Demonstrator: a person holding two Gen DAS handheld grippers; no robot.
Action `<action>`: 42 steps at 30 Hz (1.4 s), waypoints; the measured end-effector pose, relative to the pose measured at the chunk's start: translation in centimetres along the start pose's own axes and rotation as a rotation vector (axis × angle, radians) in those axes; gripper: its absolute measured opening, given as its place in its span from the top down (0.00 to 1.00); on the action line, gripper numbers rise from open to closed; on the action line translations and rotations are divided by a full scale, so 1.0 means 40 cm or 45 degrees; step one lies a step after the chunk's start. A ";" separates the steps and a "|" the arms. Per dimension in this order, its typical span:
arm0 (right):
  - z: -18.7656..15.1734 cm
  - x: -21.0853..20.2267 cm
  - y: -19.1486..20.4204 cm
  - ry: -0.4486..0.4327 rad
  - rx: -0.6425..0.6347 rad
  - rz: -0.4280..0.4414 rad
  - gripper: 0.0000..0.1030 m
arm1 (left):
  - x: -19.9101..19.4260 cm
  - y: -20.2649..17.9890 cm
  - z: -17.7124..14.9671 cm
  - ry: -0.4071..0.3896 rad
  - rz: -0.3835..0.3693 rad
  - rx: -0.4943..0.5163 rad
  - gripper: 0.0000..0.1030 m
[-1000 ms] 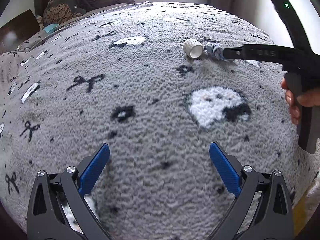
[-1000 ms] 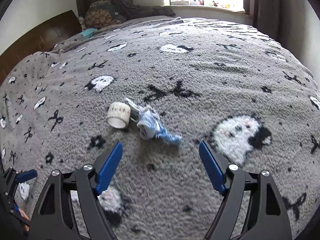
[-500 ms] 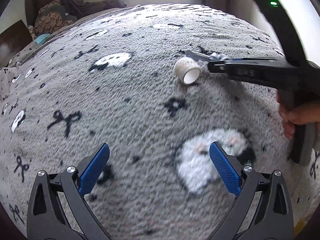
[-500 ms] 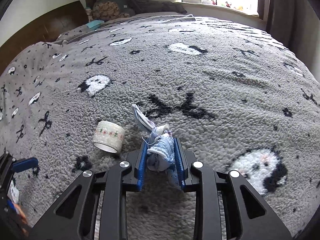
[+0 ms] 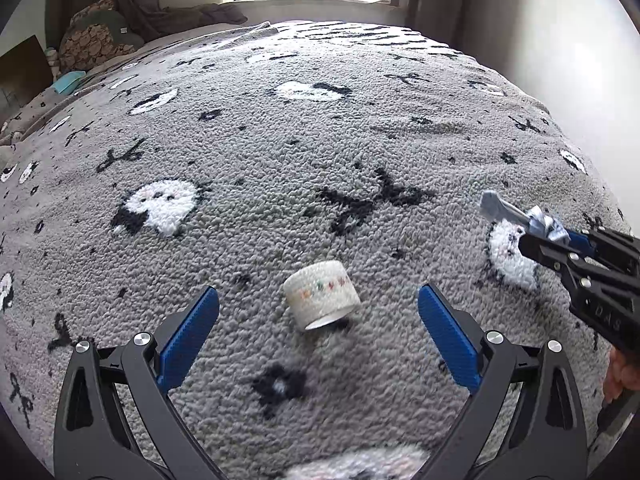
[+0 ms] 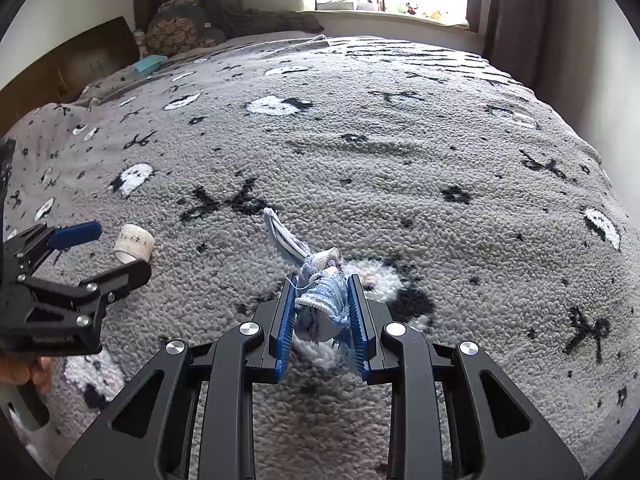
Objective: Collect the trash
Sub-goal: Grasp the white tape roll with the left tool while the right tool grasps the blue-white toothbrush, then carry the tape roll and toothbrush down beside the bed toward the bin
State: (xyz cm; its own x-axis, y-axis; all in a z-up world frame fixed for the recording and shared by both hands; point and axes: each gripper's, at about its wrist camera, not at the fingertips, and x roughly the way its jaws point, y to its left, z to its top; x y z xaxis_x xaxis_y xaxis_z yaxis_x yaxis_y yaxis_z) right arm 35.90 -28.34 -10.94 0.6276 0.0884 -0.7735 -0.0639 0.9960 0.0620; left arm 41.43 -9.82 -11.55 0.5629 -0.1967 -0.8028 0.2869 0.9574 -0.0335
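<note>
A crumpled blue-and-white scrap of fabric (image 6: 320, 304) is clamped between the blue pads of my right gripper (image 6: 322, 308), lifted just above the grey fleece blanket (image 6: 400, 184); a strip of it sticks out ahead. The same scrap (image 5: 540, 220) shows at the right edge of the left wrist view. A small white tape roll (image 5: 322, 300) with a coloured pattern lies on its side on the blanket, just ahead of and between the wide-apart fingers of my left gripper (image 5: 318, 308), which is open. From the right wrist view the roll (image 6: 134, 242) lies beside the left gripper's pads (image 6: 76, 236).
The blanket carries black bows and white ghost shapes across a bed. Pillows (image 5: 96, 40) and a teal item (image 5: 68, 82) sit at the far left by a dark headboard (image 6: 80, 64). A window sill (image 6: 380, 16) and curtains (image 6: 520, 12) lie beyond. A hand (image 6: 24, 372) holds the left gripper.
My right gripper closed on the fabric scrap and lifted it away to the right. The left gripper travelled across the blanket up to the tape roll, still open.
</note>
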 end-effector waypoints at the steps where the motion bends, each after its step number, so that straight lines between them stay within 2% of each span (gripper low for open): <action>1: -0.005 -0.002 -0.006 -0.001 0.005 0.007 0.74 | 0.010 -0.002 0.005 0.005 0.002 -0.010 0.12; 2: -0.009 -0.004 -0.010 -0.002 0.010 0.014 0.74 | 0.023 -0.003 0.010 0.011 -0.004 -0.021 0.17; 4: -0.018 -0.008 -0.012 -0.004 0.010 0.019 0.74 | 0.046 0.000 0.013 0.034 -0.016 -0.040 0.48; 5: -0.025 -0.010 -0.011 -0.003 0.006 0.022 0.74 | 0.057 0.002 0.012 0.055 -0.012 -0.049 0.55; 8: -0.040 -0.021 -0.008 -0.002 -0.002 0.025 0.74 | 0.054 0.011 0.004 0.053 -0.009 -0.045 0.66; 11: -0.058 -0.049 -0.008 -0.008 0.002 0.033 0.74 | 0.024 0.028 -0.008 0.048 -0.032 -0.066 0.66; 15: -0.081 -0.104 0.001 -0.030 0.001 0.043 0.74 | -0.051 0.035 -0.036 -0.004 -0.013 -0.043 0.67; 18: -0.102 -0.156 0.006 -0.040 0.030 0.092 0.74 | -0.121 0.036 -0.062 -0.047 0.003 -0.026 0.67; 22: -0.131 -0.235 0.036 -0.088 -0.001 0.090 0.74 | -0.210 0.029 -0.100 -0.095 0.028 0.013 0.67; 37: -0.262 -0.512 0.152 -0.231 -0.105 0.154 0.74 | -0.492 -0.037 -0.304 -0.201 -0.015 0.108 0.67; 42: -0.301 -0.595 0.179 -0.277 -0.136 0.142 0.74 | -0.564 -0.057 -0.368 -0.226 -0.030 0.137 0.67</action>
State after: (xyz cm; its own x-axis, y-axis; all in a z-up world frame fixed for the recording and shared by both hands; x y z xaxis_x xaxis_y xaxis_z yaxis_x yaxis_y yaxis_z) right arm 11.17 -23.45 0.33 0.7635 0.2094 -0.6109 -0.2162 0.9743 0.0638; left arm 16.65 -4.45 -2.14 0.6801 -0.2625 -0.6845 0.3775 0.9258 0.0200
